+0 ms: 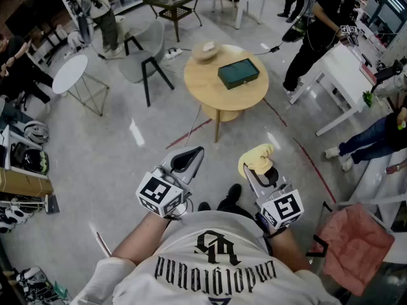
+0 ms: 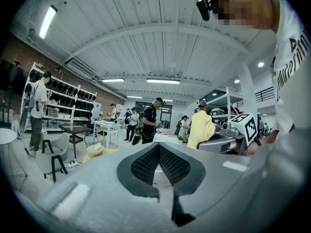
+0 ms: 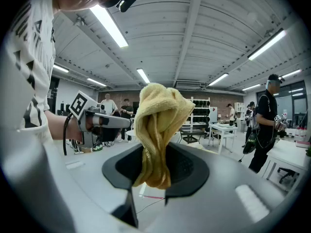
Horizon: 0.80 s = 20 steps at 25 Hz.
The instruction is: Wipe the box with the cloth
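A dark green box (image 1: 238, 73) lies flat on the round wooden table (image 1: 205, 86) ahead of me, well beyond both grippers. My right gripper (image 1: 257, 169) is shut on a bunched yellow cloth (image 1: 257, 158), which stands up from between its jaws (image 3: 156, 130). My left gripper (image 1: 193, 155) is shut with nothing in it; its ribbed pads (image 2: 146, 165) meet in the left gripper view. Both grippers hang side by side near my chest, over the floor. The yellow cloth (image 2: 199, 128) also shows at the right of the left gripper view.
A small wooden bowl (image 1: 205, 51) sits at the table's far edge. A grey chair (image 1: 143, 56) and a white side table (image 1: 70, 74) stand to the left. A person in black (image 1: 318, 30) stands by a white table (image 1: 346, 75) to the right. A pink cloth (image 1: 353, 246) hangs near my right elbow.
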### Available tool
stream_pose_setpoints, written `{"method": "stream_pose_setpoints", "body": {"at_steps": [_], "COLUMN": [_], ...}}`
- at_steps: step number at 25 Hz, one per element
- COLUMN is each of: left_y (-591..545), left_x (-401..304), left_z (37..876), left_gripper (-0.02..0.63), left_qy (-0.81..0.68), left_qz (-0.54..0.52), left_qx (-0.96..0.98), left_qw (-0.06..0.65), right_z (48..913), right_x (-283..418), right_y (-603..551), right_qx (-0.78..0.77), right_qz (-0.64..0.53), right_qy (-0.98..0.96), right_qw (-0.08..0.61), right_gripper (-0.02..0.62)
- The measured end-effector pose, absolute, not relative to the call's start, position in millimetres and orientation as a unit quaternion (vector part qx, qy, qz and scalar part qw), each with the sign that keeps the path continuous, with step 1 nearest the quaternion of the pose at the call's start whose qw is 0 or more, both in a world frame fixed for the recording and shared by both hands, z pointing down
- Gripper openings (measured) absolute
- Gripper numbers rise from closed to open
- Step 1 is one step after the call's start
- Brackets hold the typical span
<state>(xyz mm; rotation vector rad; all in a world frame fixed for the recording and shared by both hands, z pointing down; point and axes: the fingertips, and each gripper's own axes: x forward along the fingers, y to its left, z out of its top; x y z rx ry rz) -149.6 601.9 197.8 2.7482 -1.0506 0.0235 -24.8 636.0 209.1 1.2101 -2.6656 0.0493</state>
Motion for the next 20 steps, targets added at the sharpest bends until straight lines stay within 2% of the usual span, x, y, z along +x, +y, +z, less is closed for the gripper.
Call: {"method": "stream_pose_setpoints", "body": {"at_steps": [10, 20], "left_y": [559.3, 481.9], "left_x": [-135.5, -73.1], "left_z": [208.6, 222.1], "left_gripper": [0.006, 0.008], "left_qy": [-0.363, -0.378], "left_qz": [0.01, 0.025], "left_qx": [0.925, 0.917], "left_qw": [0.111, 0.123], "right_z": [220.8, 233.8], "right_x": [-4.3, 65.5], "right_y": [594.1, 514.2], "right_qx": [0.408, 0.395], "right_qz": [0.028, 0.047], "right_qy": [-0.906, -0.91], "right_qw": [0.107, 0.112], "right_gripper": [0.129, 0.129]}}
